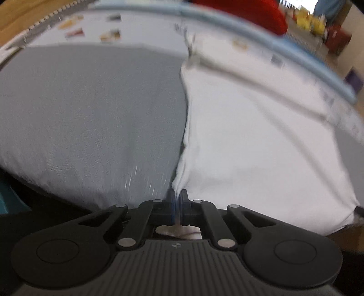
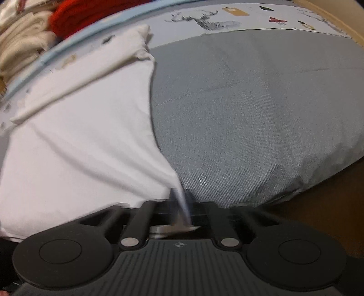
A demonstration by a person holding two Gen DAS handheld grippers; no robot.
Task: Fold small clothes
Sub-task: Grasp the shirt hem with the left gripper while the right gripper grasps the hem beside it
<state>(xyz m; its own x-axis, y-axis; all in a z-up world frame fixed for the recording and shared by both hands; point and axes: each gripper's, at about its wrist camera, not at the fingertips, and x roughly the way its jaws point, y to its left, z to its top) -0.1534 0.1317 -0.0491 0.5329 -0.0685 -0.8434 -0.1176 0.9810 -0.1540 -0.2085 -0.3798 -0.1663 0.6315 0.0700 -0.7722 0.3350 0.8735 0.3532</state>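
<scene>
- The white garment point(image 1: 261, 136) is lying spread over the grey cloth point(image 1: 91, 109) that is covering the work surface; in your left wrist view it is filling the right half of the picture, with its near left corner running straight down into your left gripper point(image 1: 177, 197).
- Your left gripper is pinching that corner: the jaws are standing pressed together with a thin bunch of white fabric caught between the pads, and the cloth is puckering into small folds just above them.
- From that corner the garment's left edge is running away from you as a wavy line, with grey cloth lying bare beside it.
- In your right wrist view the same white garment point(image 2: 75, 136) is filling the left half, and its near right corner is drawing down into a narrow strip between the fingers of your right gripper point(image 2: 182, 216).
- Your right gripper is also clamping shut on the fabric; the fingertips themselves are blurring here, but the strip of cloth is plainly running down between them.
- A folded band of the garment is crossing its far part in both views.
- Beyond the grey cloth point(image 2: 261, 113) a printed sheet point(image 2: 227, 20) is showing, and a red textile point(image 2: 91, 13) and cream folded fabric point(image 2: 22, 45) are lying past the far edge.
</scene>
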